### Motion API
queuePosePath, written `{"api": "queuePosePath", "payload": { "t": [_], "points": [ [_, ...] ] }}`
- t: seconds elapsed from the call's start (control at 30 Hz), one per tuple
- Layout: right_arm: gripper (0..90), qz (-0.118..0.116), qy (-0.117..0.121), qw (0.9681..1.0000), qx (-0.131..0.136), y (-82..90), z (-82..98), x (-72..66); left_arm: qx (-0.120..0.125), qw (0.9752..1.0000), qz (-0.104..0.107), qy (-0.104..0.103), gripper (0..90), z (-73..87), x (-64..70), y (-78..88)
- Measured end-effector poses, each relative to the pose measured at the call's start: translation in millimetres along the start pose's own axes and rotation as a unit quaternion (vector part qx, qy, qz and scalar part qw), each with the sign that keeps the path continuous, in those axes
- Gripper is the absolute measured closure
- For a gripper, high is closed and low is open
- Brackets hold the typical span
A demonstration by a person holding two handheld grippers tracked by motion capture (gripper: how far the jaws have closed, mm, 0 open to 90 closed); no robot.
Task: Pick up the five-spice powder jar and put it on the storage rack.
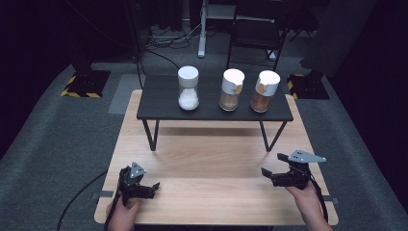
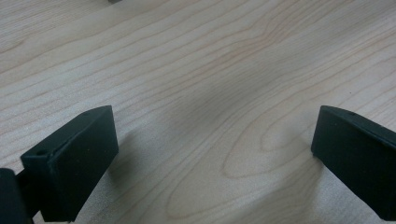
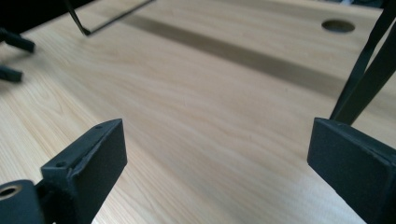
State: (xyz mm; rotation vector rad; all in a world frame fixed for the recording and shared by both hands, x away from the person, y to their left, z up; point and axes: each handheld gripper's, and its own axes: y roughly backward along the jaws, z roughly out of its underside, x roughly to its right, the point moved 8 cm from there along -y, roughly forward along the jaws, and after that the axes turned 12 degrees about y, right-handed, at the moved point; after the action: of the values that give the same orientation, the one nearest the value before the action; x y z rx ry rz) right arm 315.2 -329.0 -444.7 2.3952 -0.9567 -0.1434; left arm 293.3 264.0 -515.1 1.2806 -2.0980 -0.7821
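Note:
Three white-capped jars stand on a low black shelf (image 1: pixel 163 103) at the back of the wooden table (image 1: pixel 211 154). One holds white grains (image 1: pixel 188 88); the other two, in the middle (image 1: pixel 232 90) and on the right (image 1: pixel 265 91), hold brown powder. My left gripper (image 1: pixel 153 189) rests near the table's front left, open, and its own view has bare wood between its jaws (image 2: pixel 215 154). My right gripper (image 1: pixel 272 164) hovers low over the front right and points left. It is open, with nothing between its jaws (image 3: pixel 217 158).
The shelf's thin black legs (image 1: pixel 153 135) stand on the table behind the grippers, one of them close by the right gripper (image 3: pixel 369 60). A round hole (image 3: pixel 338 25) lies in the tabletop beyond that leg. Grey carpet surrounds the table.

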Motion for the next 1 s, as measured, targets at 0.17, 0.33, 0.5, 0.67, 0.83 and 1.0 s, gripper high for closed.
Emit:
{"api": "queuePosePath", "payload": {
  "t": [0.17,0.33,0.5,0.67,0.83,1.0],
  "points": [
    [4.6,-0.002,0.002,0.9999,-0.014,-5.4,12.8,-2.7,0.0,1.0,0.0,0.0,0.5,0.0,0.0,0.0],
    [4.6,-0.003,-0.008,0.9997,-0.023,-7.3,23.9,-3.2,0.0,1.0,0.0,0.0,0.5,0.0,0.0,0.0],
    [4.6,-0.002,-0.011,0.9994,-0.034,-9.0,35.2,-4.6,0.0,1.0,0.0,0.0,0.5,0.0,0.0,0.0],
    [4.6,0.004,-0.007,0.9987,-0.051,-12.7,45.2,-7.2,0.001,1.0,-0.001,0.001,0.4,0.1,0.0,-0.1],
    [4.6,0.009,0.0,0.998,-0.063,-16.8,53.2,-7.0,0.001,1.0,-0.001,0.001,0.5,0.1,0.0,-0.1],
    [4.6,0.016,0.002,0.9965,-0.081,-20.7,57.2,-6.1,0.001,1.0,-0.001,0.001,0.5,0.0,0.0,-0.1]
  ]
}}
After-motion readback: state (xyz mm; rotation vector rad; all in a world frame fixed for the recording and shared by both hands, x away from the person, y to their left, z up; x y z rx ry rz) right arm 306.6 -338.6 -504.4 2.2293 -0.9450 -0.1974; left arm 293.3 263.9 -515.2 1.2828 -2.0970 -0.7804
